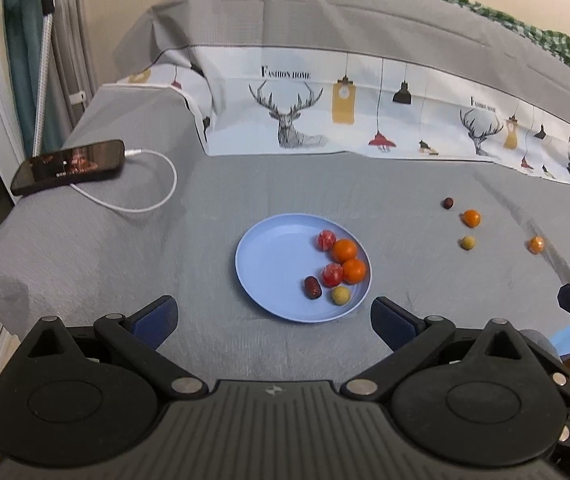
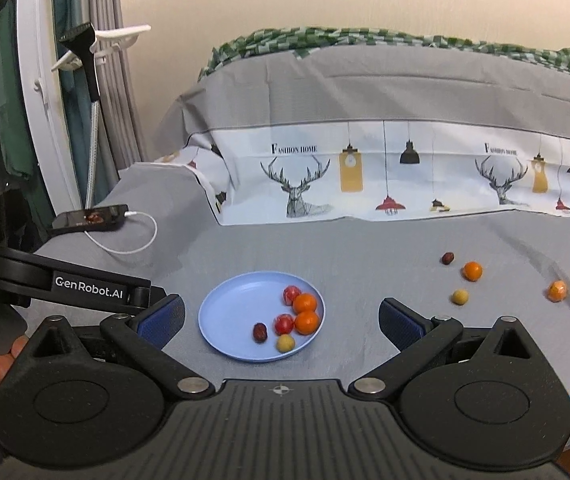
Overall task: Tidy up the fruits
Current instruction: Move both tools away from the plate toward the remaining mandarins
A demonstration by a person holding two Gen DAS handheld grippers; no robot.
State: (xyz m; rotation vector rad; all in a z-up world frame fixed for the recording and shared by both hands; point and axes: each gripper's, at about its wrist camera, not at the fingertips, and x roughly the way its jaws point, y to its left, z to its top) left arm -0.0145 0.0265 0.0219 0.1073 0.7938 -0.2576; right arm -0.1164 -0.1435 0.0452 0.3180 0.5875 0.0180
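Left claw (image 1: 273, 320) spread wide and empty, right claw (image 2: 281, 322) likewise wide, both hovering near the blue plate (image 1: 269, 268) on the grey-clothed table (image 1: 85, 248); six fruits on the plate's right side; four loose fruits (image 1: 471, 218) well apart to the right

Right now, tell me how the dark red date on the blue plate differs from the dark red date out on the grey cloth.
The dark red date on the blue plate lies among five other fruits; the dark red date on the grey cloth lies apart from its neighbours. The plated one looks larger and oblong, being nearer; the other looks small and round. Both are glossy and dark red.
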